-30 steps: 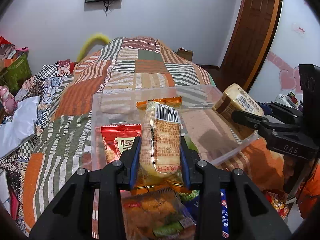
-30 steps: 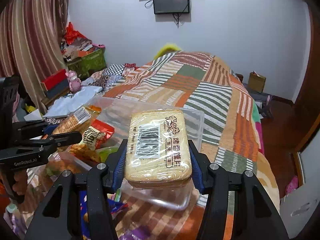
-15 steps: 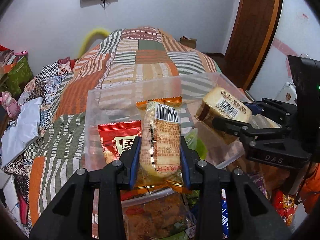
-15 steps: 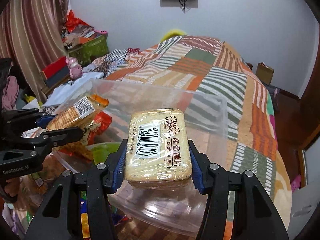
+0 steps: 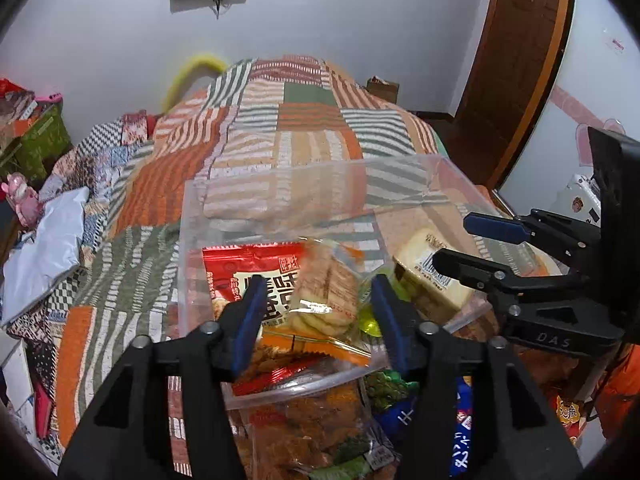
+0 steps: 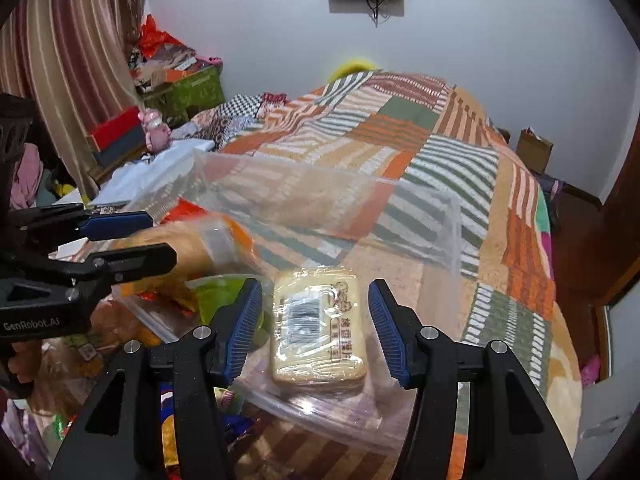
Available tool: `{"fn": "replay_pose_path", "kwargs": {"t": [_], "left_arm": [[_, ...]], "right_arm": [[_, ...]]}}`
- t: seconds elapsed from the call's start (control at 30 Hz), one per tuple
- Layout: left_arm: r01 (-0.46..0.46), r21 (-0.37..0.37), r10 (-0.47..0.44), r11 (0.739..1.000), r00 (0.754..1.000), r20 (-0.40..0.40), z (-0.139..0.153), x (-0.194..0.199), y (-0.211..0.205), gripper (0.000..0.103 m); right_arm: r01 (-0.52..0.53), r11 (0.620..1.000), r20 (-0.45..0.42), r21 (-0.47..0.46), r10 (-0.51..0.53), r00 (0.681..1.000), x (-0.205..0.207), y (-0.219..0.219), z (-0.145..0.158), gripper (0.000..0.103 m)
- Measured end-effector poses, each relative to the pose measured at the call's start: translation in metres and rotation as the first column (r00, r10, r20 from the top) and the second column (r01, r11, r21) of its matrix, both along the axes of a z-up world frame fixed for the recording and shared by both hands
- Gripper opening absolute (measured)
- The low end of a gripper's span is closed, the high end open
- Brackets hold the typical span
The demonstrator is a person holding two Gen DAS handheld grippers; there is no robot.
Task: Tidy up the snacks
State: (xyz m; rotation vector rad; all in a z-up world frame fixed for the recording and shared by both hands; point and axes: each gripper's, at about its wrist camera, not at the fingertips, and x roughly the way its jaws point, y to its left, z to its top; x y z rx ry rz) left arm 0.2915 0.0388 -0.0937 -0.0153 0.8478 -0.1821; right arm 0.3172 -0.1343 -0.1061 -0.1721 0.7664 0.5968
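A clear plastic bin [image 5: 280,184] sits on the patchwork bed. My left gripper [image 5: 316,312] is open over the bin's near side; the orange-trimmed biscuit pack [image 5: 324,292] lies loose in the bin between its jaws, beside a red snack bag [image 5: 240,268]. My right gripper [image 6: 312,320] is open; the yellow cracker pack [image 6: 316,336] lies flat in the bin below it, and also shows in the left wrist view [image 5: 424,276]. The right gripper appears at the right of the left wrist view [image 5: 472,244], the left gripper at the left of the right wrist view [image 6: 148,236].
More snack packs lie in front of the bin: a brown one [image 5: 312,432], a green one [image 5: 384,388] and a blue one [image 5: 460,440]. The striped quilt [image 5: 280,128] stretches beyond. Clutter and boxes [image 6: 176,84] stand left, a wooden door [image 5: 520,60] right.
Both grippers moved down over the bin and opened. The biscuit pack dropped from the left gripper and the cracker pack dropped from the right gripper into the bin.
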Motion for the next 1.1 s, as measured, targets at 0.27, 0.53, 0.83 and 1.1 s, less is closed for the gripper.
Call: {"fn": "replay_pose_path", "kwargs": {"t": [0.27,0.53,0.83,1.1], "left_arm": [[0.014,0.017,-0.015,1.000,0.998,0.058,0.020,-0.024,-0.010,0.068],[0.040,0.029,-0.043,0.999,0.993,0.107,0.036,-0.067,-0.021,0.080],[0.070,0.020,-0.071,0.997,0.993,0.095,0.030,-0.126,-0.033,0.084],[0.104,0.018,-0.105,0.994,0.992,0.067,0.009,-0.165,-0.052,0.084]], "right_arm": [[0.016,1.000,0.055,0.021,-0.017,0.998,-0.023,-0.015,0.023,0.053],[0.030,0.999,0.123,0.020,-0.032,0.992,-0.067,-0.034,0.038,0.059],[0.073,0.997,0.055,0.041,-0.075,0.996,-0.120,-0.054,0.014,0.068],[0.113,0.993,0.015,0.026,-0.113,0.993,-0.162,-0.072,-0.006,0.069]]}}
